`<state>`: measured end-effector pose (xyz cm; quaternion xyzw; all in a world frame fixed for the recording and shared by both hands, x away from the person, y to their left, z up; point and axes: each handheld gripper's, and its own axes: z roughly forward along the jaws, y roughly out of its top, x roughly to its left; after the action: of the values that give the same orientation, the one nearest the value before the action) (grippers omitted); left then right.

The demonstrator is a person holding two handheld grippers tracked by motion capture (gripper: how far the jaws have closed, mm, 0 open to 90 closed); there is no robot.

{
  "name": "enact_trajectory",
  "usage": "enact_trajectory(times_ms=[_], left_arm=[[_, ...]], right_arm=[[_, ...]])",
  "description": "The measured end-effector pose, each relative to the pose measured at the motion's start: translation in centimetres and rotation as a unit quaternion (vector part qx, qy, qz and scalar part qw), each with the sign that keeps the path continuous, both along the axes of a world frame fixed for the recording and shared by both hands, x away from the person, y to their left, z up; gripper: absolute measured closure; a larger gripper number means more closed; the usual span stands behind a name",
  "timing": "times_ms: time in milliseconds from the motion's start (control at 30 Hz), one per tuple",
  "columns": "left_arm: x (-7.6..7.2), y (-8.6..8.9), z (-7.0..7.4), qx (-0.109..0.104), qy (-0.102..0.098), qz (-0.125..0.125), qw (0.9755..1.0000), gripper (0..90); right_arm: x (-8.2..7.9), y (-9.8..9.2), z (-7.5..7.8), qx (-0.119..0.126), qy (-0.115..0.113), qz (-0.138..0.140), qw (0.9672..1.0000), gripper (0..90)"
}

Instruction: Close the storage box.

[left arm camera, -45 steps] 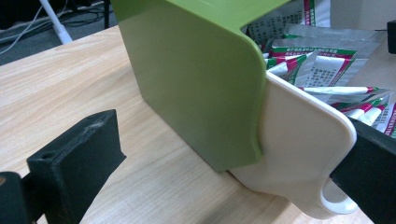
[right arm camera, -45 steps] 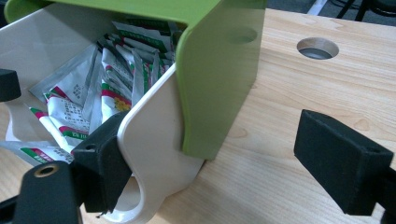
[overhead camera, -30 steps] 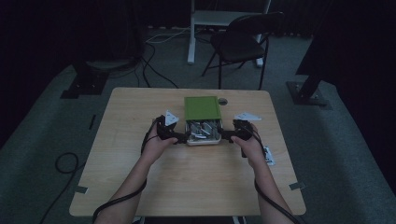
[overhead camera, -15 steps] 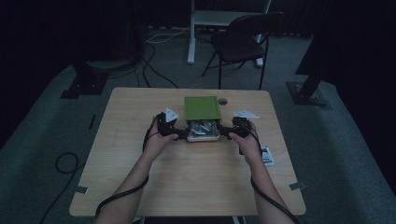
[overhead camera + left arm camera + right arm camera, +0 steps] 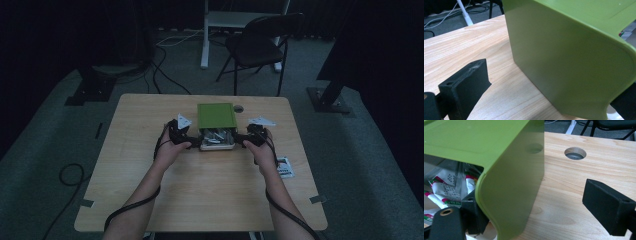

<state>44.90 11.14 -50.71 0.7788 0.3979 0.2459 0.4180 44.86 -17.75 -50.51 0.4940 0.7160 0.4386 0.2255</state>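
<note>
Reaching in from six o'clock, both forearms stretch over the wooden table (image 5: 150, 120), the left gripper (image 5: 181, 136) at nine o'clock and the right gripper (image 5: 248, 137) at three o'clock of the white box (image 5: 218, 146). Each gripper's jaws stand open astride a side wall of the green lid (image 5: 215, 115), which tilts over the box at the table's centre, above printed packets (image 5: 444, 187). A small card (image 5: 283, 167) lies at four o'clock near the right hand (image 5: 263, 150).

Dim room, dark curtained walls. Grey carpet floor (image 5: 45, 150) with black cables (image 5: 165, 65) trailing. Light wood table (image 5: 200, 195) with round grommet hole (image 5: 575, 153). Black folding chair (image 5: 260, 45) behind it, white desk leg (image 5: 205, 35) beside. Dark stand bases (image 5: 92, 87) left and right.
</note>
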Motion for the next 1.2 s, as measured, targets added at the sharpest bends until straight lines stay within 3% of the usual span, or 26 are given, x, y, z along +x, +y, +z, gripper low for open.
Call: enact_trajectory(times_ms=[67, 167, 433, 800, 1200], left_arm=[[0.0, -0.1, 0.1, 0.004, -0.003, -0.001, 1.0000, 1.7], [-0.2, -0.1, 0.3, -0.014, -0.004, -0.004, 0.9999, 1.7], [-0.9, 0.0, 0.7, -0.031, -0.008, -0.007, 0.9995, 1.7], [-2.1, 0.3, 0.9, -0.018, -0.017, -0.006, 0.9997, 1.7], [-3.7, 1.5, 1.0, -0.010, -0.015, 0.000, 0.9998, 1.7]], right_arm=[[0.0, 0.1, -0.1, 0.006, -0.001, -0.002, 1.0000, 14.1], [0.0, 0.2, -0.2, 0.012, 0.002, -0.002, 0.9999, 14.1], [-0.4, 0.5, 0.1, 0.030, -0.006, 0.004, 0.9995, 14.0], [-1.0, 1.1, -0.4, 0.018, -0.003, 0.026, 0.9995, 14.0], [-2.5, 0.7, -0.4, 0.019, -0.008, 0.026, 0.9994, 14.0]])
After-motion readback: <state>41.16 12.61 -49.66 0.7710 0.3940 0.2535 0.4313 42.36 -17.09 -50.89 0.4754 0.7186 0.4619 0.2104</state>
